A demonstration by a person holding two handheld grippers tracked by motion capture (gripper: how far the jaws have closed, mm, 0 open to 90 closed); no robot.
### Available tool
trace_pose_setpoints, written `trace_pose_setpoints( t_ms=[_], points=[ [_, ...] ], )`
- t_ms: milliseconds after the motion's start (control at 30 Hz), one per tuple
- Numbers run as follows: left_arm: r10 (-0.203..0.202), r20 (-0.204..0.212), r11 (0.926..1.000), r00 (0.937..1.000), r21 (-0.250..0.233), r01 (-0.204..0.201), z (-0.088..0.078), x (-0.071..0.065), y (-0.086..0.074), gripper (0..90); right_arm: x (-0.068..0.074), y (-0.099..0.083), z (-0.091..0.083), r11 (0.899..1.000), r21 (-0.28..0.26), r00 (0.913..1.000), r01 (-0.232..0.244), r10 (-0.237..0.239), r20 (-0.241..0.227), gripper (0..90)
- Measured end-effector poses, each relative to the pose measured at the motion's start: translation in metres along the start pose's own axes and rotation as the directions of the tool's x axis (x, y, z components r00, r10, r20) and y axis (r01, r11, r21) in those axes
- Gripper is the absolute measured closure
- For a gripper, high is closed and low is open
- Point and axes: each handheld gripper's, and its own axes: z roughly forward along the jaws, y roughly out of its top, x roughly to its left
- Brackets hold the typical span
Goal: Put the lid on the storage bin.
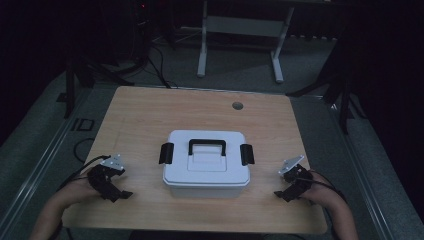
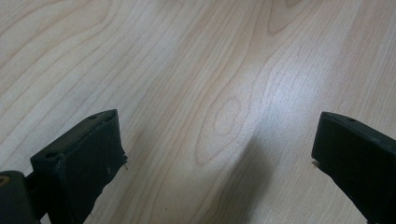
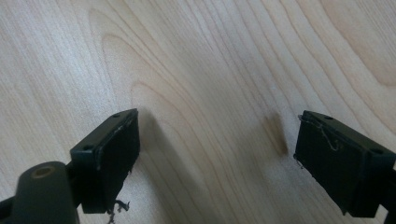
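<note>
Box (image 1: 206, 165) mid-table (image 1: 150, 110), latched, between wide-open, empty left hand-held gripper (image 1: 120, 195) and right hand-held gripper (image 1: 284, 195).

High view is dim, esp. the floor and room edges, nearly black; the table (image 1: 150, 115) catches weak light, w/ the white box (image 1: 206, 162) as brightest spot. Both gripper views are far brighter, evenly lit, wood grain sharp. Left gripper view: soft sheen ahead of the jaws, broad blurry shadow between them. Right gripper view: shadow just inside its left-hand jaw. Jaw bases near the lens are slightly soft.
</note>
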Motion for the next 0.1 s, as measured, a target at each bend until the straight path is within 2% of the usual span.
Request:
trace_pose_setpoints(
  t_ms=[100],
  points=[
    [0.002,0.0,1.0,1.0,0.001,-0.002,0.0002,-0.0005,0.0004,1.4,-0.0002,-0.0003,-0.0001,1.0,-0.002,1.0,0.004,-0.004,0.0,13.6]
  ],
)
